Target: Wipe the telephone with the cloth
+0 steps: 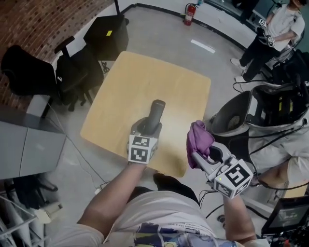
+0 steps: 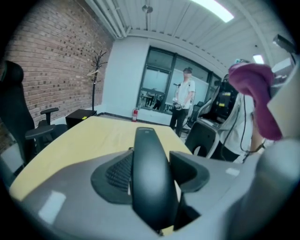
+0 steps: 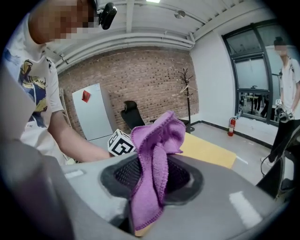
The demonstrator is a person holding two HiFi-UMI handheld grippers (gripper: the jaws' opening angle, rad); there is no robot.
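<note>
A black telephone handset stands clamped between the jaws of my left gripper, lifted above the yellow table. In the left gripper view the handset fills the middle, with a pad pressing on each side of it. My right gripper is shut on a bunched purple cloth, held to the right of the handset and apart from it. The cloth hangs over the right gripper's jaws. It also shows at the upper right of the left gripper view, as the purple cloth. No telephone base is in view.
Black office chairs and a black cabinet stand left of the table. A grey seat shell with cables sits close to the table's right edge. A person stands at the far right, and a fire extinguisher stands at the back wall.
</note>
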